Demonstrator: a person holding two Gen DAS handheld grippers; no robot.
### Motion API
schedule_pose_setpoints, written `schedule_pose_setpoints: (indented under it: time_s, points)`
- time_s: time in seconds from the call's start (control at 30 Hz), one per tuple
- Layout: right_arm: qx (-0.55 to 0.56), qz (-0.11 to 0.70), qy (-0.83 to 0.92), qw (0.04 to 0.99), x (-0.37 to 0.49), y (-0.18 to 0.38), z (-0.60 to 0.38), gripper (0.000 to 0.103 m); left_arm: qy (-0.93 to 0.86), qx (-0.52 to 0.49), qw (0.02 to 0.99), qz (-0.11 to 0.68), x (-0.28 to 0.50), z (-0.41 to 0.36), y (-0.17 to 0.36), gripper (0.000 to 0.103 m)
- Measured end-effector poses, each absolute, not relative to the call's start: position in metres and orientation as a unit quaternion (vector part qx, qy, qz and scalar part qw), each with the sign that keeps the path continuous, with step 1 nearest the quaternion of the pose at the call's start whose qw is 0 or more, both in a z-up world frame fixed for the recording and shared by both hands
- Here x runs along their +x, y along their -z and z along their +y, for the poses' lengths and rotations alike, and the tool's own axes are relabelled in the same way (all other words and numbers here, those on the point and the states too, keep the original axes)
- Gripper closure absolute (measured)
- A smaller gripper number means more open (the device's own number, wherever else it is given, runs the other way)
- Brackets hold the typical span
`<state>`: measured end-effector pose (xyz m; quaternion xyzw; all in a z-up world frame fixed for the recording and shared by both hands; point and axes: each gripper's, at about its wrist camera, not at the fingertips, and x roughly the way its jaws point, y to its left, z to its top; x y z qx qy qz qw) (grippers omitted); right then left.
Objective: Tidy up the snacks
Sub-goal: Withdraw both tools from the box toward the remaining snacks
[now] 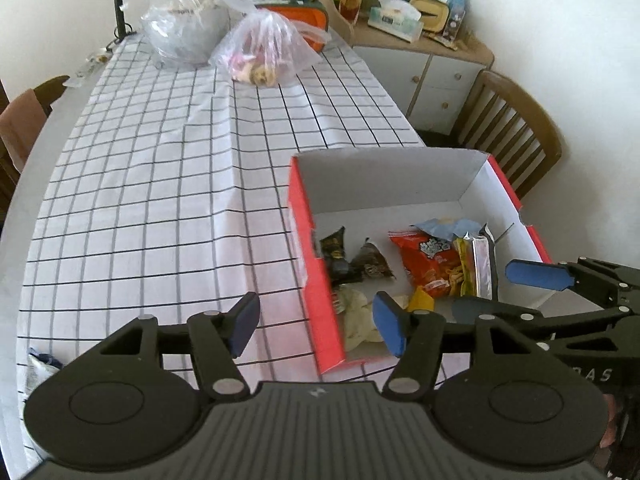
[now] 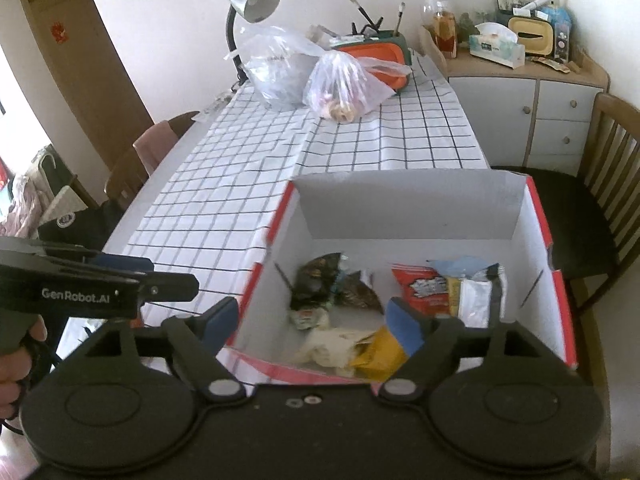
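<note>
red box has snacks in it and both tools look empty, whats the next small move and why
Probably swing the left tool toward the small snack packet at the near left table edge. Both tools stand open with nothing between the pads, the red box already holds several packets, and that packet looks like the only loose one nearby.

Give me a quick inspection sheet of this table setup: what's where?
Surface: checked tablecloth on the table.
Job's things: red box holding an orange snack bag, dark packets and pale wrappers.
Clutter: two plastic bags at the far end.
Grippers: left gripper and right gripper open, empty.
Cables: nothing seen.
Surroundings: desk lamp, wooden chair, cluttered sideboard.
</note>
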<state>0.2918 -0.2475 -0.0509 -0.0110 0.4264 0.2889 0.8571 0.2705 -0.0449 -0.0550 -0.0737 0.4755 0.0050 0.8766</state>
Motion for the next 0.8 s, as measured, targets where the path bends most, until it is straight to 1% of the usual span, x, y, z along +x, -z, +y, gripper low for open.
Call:
schedule_pose_setpoints:
  time_s: [0.1,0.17,0.27,0.3,0.47,0.8]
  points:
    - [-0.008,0.422,-0.29,0.859,0.282,0.047,-0.235,0.018,-0.002,-0.076,0.882,0.465,0.257,-0.029,0.051,0.036]
    - [-0.006,0.421,-0.294,0.858,0.275,0.044,-0.224,0.017,-0.005,-0.075,0.886,0.458,0.248,-0.018,0.049,0.036]
    - [-0.006,0.418,-0.3,0.858,0.263,0.042,-0.208,0.005,-0.009,-0.08,0.887,0.455,0.235,0.002,0.049,0.034]
    - [-0.005,0.416,-0.302,0.858,0.259,0.042,-0.203,0.004,-0.011,-0.083,0.887,0.455,0.231,0.009,0.05,0.033]
    - [-0.002,0.427,-0.307,0.85,0.243,0.048,-0.171,0.002,-0.022,-0.092,0.883,0.459,0.21,0.052,0.054,0.032]
    - [0.008,0.489,-0.29,0.823,0.22,0.084,-0.089,0.002,-0.07,-0.102,0.868,0.482,0.176,0.149,0.079,0.032]
